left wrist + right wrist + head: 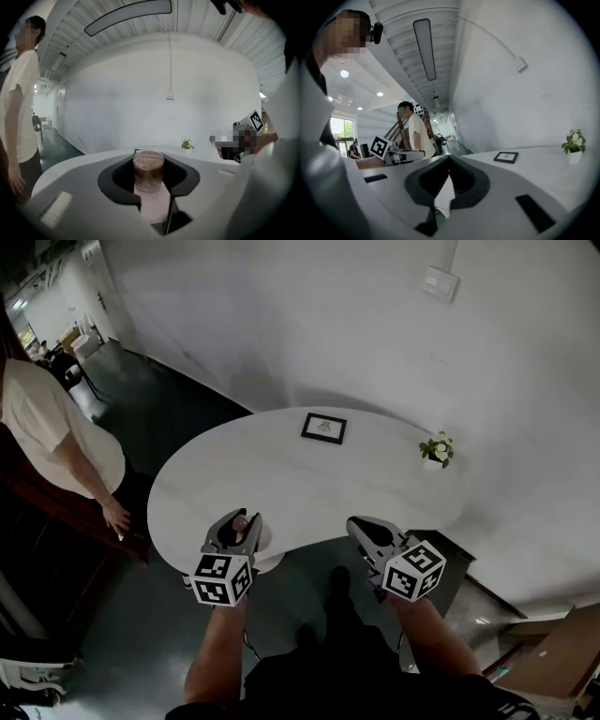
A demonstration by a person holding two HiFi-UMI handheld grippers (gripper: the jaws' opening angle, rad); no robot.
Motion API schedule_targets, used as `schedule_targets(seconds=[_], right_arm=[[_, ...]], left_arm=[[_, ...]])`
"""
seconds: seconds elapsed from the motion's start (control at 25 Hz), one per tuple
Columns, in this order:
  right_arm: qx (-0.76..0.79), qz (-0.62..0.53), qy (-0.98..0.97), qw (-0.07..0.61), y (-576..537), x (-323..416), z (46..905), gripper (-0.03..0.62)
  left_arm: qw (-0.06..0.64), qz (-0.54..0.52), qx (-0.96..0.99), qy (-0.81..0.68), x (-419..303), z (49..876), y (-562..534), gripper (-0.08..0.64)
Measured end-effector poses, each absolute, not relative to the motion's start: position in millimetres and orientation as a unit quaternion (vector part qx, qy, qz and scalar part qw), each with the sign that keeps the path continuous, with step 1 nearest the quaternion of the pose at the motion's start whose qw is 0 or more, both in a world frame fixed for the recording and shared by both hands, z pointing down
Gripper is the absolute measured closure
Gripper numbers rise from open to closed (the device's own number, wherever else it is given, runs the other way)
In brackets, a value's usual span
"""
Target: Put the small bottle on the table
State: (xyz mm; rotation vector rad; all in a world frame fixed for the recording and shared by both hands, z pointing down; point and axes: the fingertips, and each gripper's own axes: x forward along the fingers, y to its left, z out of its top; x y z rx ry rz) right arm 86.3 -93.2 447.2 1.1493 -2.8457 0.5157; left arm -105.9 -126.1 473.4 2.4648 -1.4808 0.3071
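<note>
The small bottle (148, 171), pale pink with a brown cap, stands upright between the jaws of my left gripper (149, 164), which is shut on its body. In the head view the left gripper (240, 523) hangs over the near edge of the white rounded table (281, 479), and the bottle's top (241, 519) just shows between the jaws. My right gripper (360, 527) is beside it at the same table edge. Its jaws (449, 158) are shut with nothing between them.
A small black picture frame (323, 427) lies at the table's far side and a little potted plant (437, 450) stands at its right end. A person in a light shirt (56, 427) stands left of the table. A white wall runs close behind it.
</note>
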Motion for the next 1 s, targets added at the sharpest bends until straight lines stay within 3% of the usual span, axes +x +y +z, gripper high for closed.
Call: schedule_targets(seconds=[0.48,1.0], right_arm=[[0.305,0.176,-0.935,0.039,-277,99,466,0.583],[0.272,0.188,-0.942,0.063,-354,62,475,0.583]], left_arm=[[0.137,0.095,0.810,-0.562,-97,476,-275,0.429],[0.143,0.097,0.800,-0.575,-120,481,-343,0.430]])
